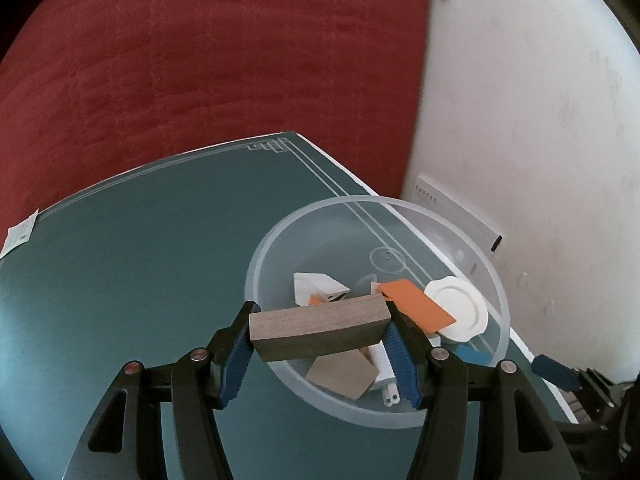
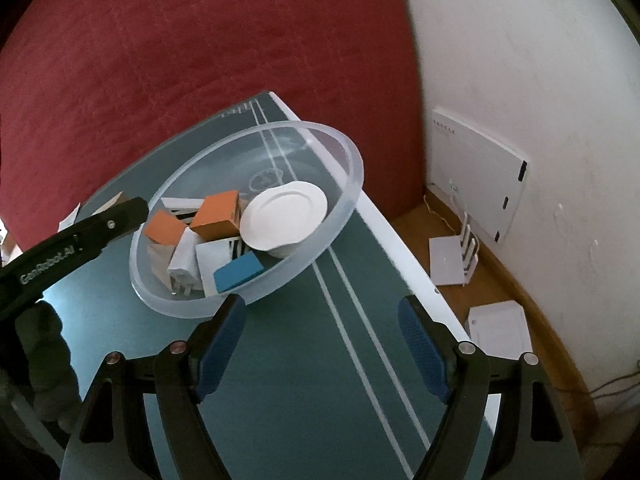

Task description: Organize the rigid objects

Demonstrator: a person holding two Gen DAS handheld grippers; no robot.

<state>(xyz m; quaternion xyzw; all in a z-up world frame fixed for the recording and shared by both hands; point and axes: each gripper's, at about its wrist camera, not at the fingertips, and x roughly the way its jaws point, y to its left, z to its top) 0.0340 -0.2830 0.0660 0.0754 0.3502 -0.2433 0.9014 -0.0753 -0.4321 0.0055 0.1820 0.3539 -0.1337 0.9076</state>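
Note:
My left gripper (image 1: pixel 320 330) is shut on a brown wooden block (image 1: pixel 320 330) and holds it over the near rim of a clear plastic bowl (image 1: pixel 472 240). The bowl (image 2: pixel 352 184) holds an orange box (image 2: pixel 216 216), a small white plate (image 2: pixel 284 216), a blue block (image 2: pixel 238 272), white boxes and a white plug. My right gripper (image 2: pixel 322 344) is open and empty, above the teal table just in front of the bowl. The left gripper's arm (image 2: pixel 76 240) shows at the bowl's left side in the right wrist view.
The teal table (image 1: pixel 140 280) has white border lines and ends close behind and right of the bowl. A red curtain hangs behind. A white wall stands at the right, with a white router (image 2: pixel 452 260) and white boxes (image 2: pixel 500 328) on the wooden floor.

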